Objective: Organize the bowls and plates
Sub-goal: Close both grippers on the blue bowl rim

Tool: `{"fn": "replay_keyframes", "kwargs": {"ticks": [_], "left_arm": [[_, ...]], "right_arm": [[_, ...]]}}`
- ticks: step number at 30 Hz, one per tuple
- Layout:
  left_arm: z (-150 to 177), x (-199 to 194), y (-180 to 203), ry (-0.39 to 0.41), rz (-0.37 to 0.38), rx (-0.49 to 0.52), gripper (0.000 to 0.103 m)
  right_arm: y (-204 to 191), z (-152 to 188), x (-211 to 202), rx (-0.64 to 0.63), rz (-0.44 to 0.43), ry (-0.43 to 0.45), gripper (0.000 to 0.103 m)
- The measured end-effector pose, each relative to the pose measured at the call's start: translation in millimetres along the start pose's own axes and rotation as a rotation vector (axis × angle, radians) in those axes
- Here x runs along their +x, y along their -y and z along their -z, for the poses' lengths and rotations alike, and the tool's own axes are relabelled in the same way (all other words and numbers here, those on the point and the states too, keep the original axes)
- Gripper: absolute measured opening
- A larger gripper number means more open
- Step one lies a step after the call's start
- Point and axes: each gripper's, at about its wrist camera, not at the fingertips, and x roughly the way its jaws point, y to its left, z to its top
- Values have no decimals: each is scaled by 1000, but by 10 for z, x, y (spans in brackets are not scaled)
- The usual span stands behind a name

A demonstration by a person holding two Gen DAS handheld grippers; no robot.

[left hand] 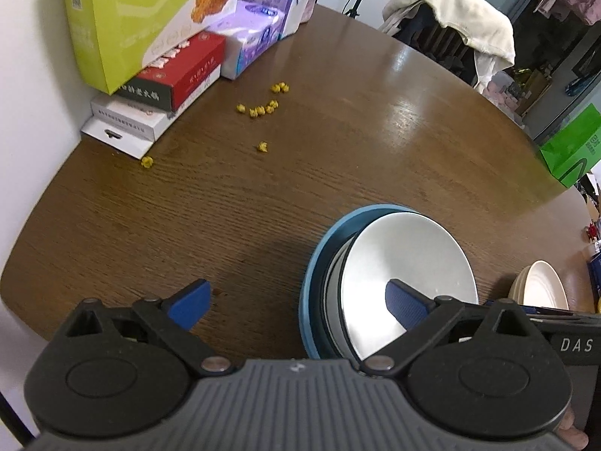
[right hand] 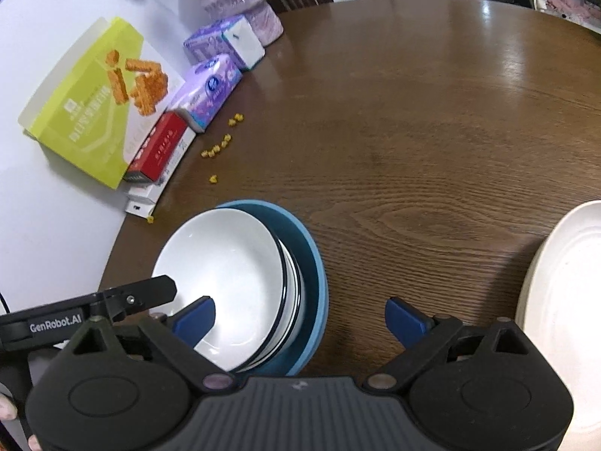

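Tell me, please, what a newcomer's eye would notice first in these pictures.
A white bowl lying in a blue plate sits near the table's front edge, with both open grippers above it. A cream plate lies on the right, and yellow crumbs near the boxes.

Round dark wood counter (right hand: 413, 120) against a white wall (left hand: 33, 75); beyond its far edge, a chair draped in pale cloth (left hand: 462, 11); glare on the wood.

Surface (right hand: 432, 131): dark brown wood grain. Top bowl (right hand: 221, 263): white, stacked in a blue dish (right hand: 311, 263). Plate (right hand: 563, 300) right of the bowl: cream. Box (right hand: 82, 112) beyond the bowl: lime green. Crumbs (right hand: 219, 146) near the box: yellow. Gripper pads (right hand: 403, 317): blue.
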Motion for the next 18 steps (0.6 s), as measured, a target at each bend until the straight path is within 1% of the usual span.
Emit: {"fn": "replay_keyframes", "kwargs": {"ticks": [4,6,7,8,15,16,18], "left_arm": [[-24,94,-4,-25,14,-10,95],[-35,141,-5,-34,20,-15,94],[-42,164,-6,-38,29,-19,91],[-49,185,-8,-44,35,-23,89],[-50,355,-18,-90,69,-51,77],[-47,382,-26,-98,73,-55,74],[-40,423,-50,-112,79,-68,72]], "right_arm": [[19,-40,97,3,1,-18,96],[23,-48,135,2,-2,-28,94],[26,-52,153,1,-5,-34,90],[29,-56,173,2,-7,-40,88],[57,-76,306,8,-32,-60,87],[61,-77,335,10,-37,-66,86],[66,-78,384,12,-43,-75,82]]}}
